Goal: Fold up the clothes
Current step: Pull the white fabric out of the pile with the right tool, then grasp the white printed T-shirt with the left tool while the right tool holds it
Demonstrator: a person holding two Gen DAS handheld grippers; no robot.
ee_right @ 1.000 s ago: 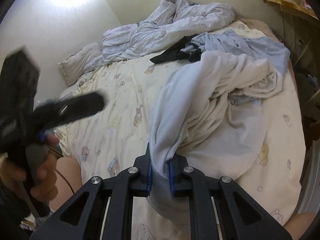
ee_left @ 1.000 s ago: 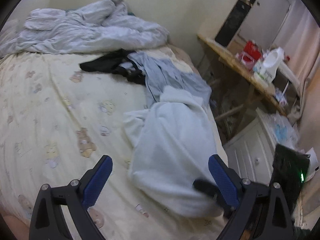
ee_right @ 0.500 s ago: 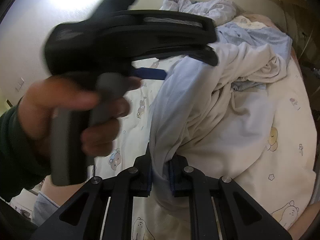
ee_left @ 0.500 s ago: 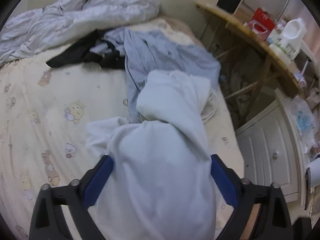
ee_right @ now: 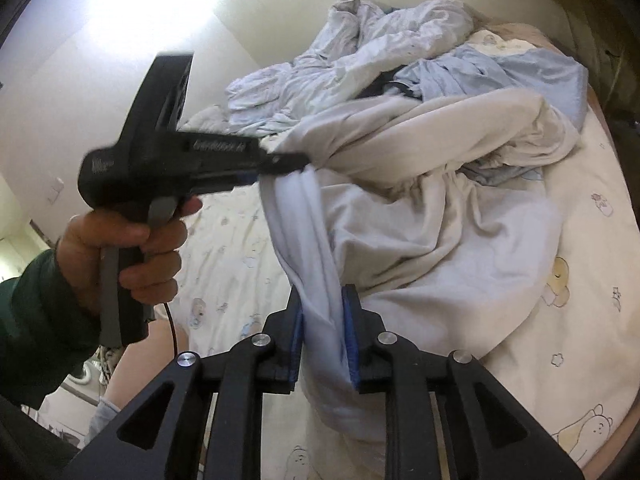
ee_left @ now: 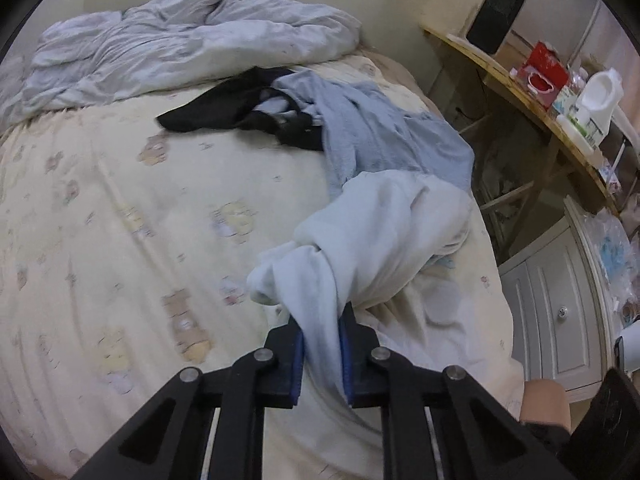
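So the white garment (ee_left: pixel 384 240) is bunched up on the right half of the bed (ee_left: pixel 120 220), roughly between center and 3 o'clock in the left wrist view, with a twisted rope of it running down toward 6 o'clock into the left gripper (ee_left: pixel 322 354). Its blue-padded fingers (ee_left: pixel 297 360) are closing in on that strip, cloth squeezed between them, gap pretty narrow. From the right wrist view the same garment (ee_right: pixel 440 220) sprawls across the sheet at about 3 o'clock, and another fold hangs down into the right gripper (ee_right: pixel 323 344), whose fingers are easing apart a bit while the fabric sits between the pads and touches both. You can also see the left gripper from there at 9 to 10 o'clock, a hand (ee_right: pixel 120 252) in a dark green sleeve (ee_right: pixel 36 320) around its handle, its tip pinching the cloth edge. Just past the white piece, toward 1 o'clock, lies a light blue garment (ee_left: pixel 380 140), and touching that at 12 o'clock is a black one (ee_left: pixel 224 112). A crumpled duvet (ee_left: pixel 180 52) is piled along the far edge at 11 o'clock. Off the bed at 2 o'clock there's a wooden table (ee_left: pixel 520 92) with a red box (ee_left: pixel 544 64) and a white jug (ee_left: pixel 600 92), and a white cabinet (ee_left: pixel 560 300) at 3 to 4 o'clock.
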